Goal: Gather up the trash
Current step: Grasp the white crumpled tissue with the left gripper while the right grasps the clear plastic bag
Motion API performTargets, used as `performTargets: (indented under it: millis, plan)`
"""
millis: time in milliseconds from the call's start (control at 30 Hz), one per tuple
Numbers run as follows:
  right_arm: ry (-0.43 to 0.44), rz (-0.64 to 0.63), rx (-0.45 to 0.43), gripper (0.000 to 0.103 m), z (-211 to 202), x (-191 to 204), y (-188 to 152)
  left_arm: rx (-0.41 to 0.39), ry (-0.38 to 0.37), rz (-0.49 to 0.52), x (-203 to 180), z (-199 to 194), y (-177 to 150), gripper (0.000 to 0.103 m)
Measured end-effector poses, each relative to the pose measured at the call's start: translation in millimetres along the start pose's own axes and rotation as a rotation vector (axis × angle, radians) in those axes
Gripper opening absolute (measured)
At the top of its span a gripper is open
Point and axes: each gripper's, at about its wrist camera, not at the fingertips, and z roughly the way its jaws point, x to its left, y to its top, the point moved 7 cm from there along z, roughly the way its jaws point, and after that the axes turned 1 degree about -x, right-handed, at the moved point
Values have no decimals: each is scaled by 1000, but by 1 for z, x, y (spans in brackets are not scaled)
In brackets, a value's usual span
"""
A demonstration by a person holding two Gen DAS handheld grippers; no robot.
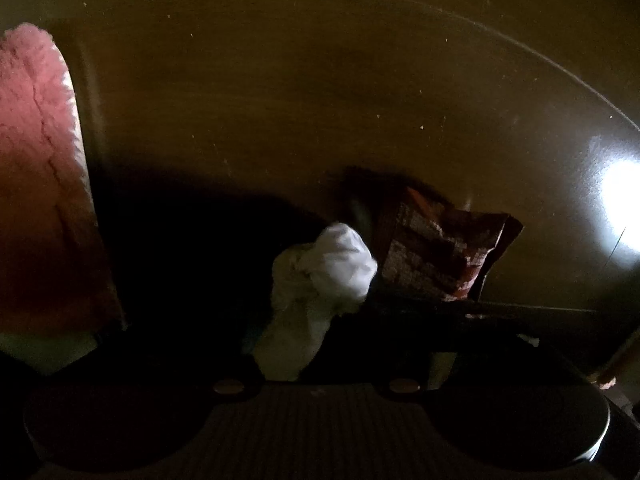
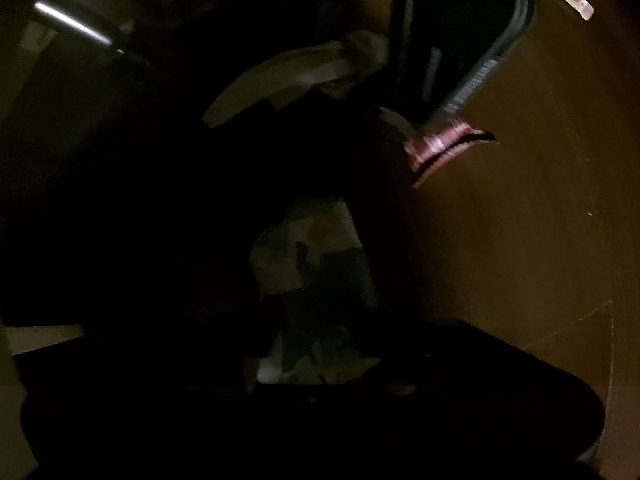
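Pretty dark here. The left hand-held gripper (image 1: 316, 320) is pinching a crumpled white tissue (image 1: 320, 280) that's sticking up right between its fingers, touching a red snack wrapper (image 1: 436, 248) lying just beside it on the brown tabletop (image 1: 300, 100). The right hand-held gripper (image 2: 316, 320) is sitting over some pale crumpled paper (image 2: 308, 248), but I can't tell if it's gripping it

- Both feeds v. dim for me, lower halves nearly black.
- Left wrist: hard glare spot (image 1: 622, 212) on the tabletop (image 1: 320, 92), right edge.
- Right wrist: motion blur, fisheye bend + dark corners.
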Motion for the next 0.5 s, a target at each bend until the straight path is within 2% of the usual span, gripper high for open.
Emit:
performTargets:
  millis: [67,100,133,200,367,500]
  plan:
    - [-14,23,-3,20,-1,-4,-1,-2,-12,-9,0,-3,3,32]
    - [-14,34,-3,9,-1,-6,-1,-13,-21,-10,-1,-6,5,31]
    - [-19,44,-3,4,-1,-9,-1,-22,-27,-9,0,-8,6,26]
    - [-29,79,-8,3,-4,-16,-1,-27,-30,-3,-1,-10,8,21]
    - [-13,201,21,2,-19,-35,-5,-22,-11,19,-7,-23,5,21]
    - [0,347,10,2,-50,-59,-10,-41,2,28,-9,-47,1,21]
